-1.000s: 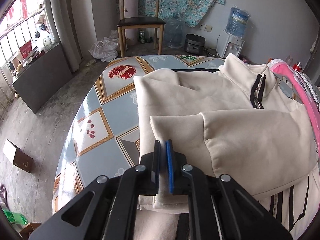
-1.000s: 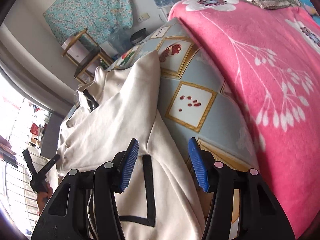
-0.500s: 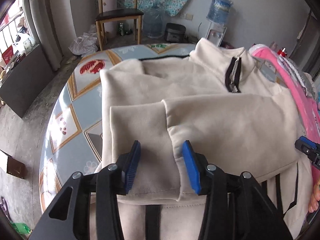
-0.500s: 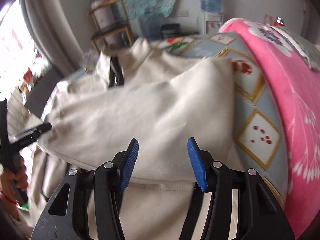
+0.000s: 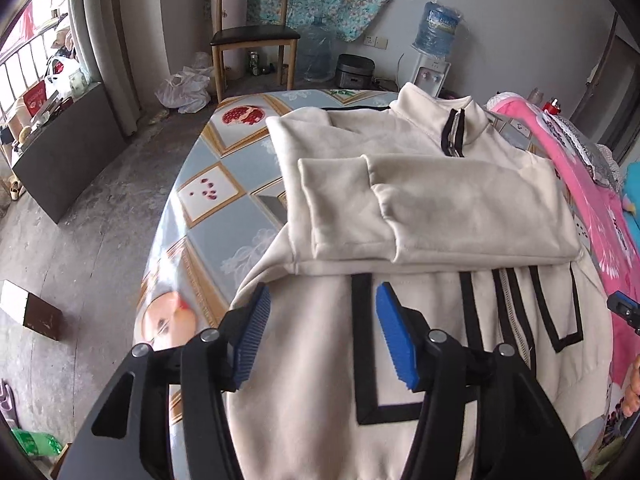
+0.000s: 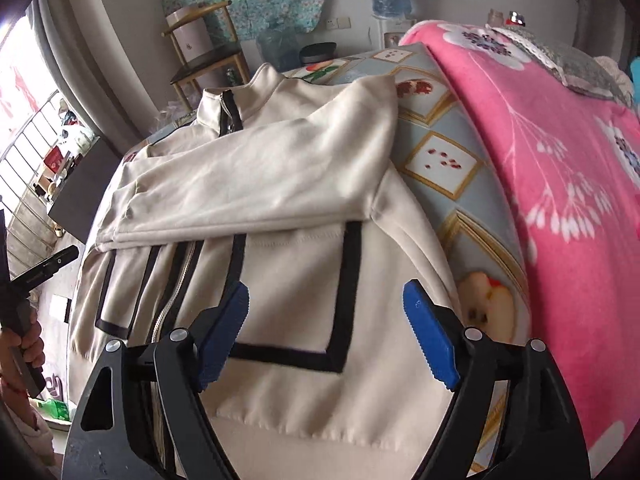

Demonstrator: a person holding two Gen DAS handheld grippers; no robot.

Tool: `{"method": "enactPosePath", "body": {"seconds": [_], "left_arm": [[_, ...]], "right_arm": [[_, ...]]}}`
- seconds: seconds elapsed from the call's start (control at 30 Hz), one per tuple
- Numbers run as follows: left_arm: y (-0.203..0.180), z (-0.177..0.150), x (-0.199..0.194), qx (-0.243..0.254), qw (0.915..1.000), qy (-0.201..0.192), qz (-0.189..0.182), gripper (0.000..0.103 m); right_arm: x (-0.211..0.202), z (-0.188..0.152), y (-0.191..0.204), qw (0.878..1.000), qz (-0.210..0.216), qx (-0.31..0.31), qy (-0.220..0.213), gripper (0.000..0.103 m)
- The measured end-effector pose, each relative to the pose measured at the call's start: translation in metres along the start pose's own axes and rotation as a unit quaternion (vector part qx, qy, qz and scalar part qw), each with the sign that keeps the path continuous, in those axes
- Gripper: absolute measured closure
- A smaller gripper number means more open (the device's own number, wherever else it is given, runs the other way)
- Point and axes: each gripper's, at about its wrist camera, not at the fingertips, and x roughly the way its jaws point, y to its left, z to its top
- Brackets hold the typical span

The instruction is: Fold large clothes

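Note:
A cream zip jacket with black trim lies front up on the patterned bed sheet, both sleeves folded across its chest. My left gripper hovers over the jacket's lower left part near the hem, its jaws opening, nothing between the blue pads. My right gripper hangs over the lower right pocket outline, jaws opening wide, also with nothing in them. The left tool and a hand show at the left edge of the right wrist view.
A pink flowered blanket covers the bed's right side. Beyond the bed stand a wooden chair, a water dispenser and a rice cooker. A concrete floor with a small box lies to the left.
The left gripper let go of the sleeve cuff and drew back toward the hem, opening. The right gripper swung from the bed's right side over the jacket's lower part and opened wider.

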Motion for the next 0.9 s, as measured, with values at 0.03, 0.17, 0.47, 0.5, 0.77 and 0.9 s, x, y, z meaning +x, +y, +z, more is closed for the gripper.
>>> {"method": "enactPosePath", "body": {"seconds": [0.03, 0.17, 0.47, 0.5, 0.77, 0.9], "left_arm": [[0.001, 0.001, -0.003, 0.002, 1.0, 0.0, 0.004, 0.049], [-0.003, 0.02, -0.015, 0.01, 0.9998, -0.018, 0.004, 0.049], [-0.064, 0.157, 0.019, 0.036, 0.9967, 0.003, -0.073, 0.035], [-0.072, 0.173, 0.029, 0.033, 0.9965, 0.008, -0.076, 0.033], [-0.104, 0.263, 0.148, -0.021, 0.9962, 0.067, -0.05, 0.031], [-0.101, 0.282, 0.189, -0.062, 0.9935, 0.066, -0.07, 0.031]], "right_arm": [[-0.003, 0.002, -0.001, 1.0, -0.001, 0.0, 0.003, 0.026], [-0.022, 0.041, 0.007, 0.999, 0.028, -0.011, -0.015, 0.026], [0.023, 0.197, 0.06, 0.993, 0.111, -0.037, 0.018, 0.026], [0.041, 0.215, 0.063, 0.993, 0.114, -0.028, 0.032, 0.026], [0.182, 0.303, 0.067, 0.982, 0.128, 0.055, 0.127, 0.026], [0.22, 0.324, 0.069, 0.979, 0.125, 0.06, 0.147, 0.029]]}}
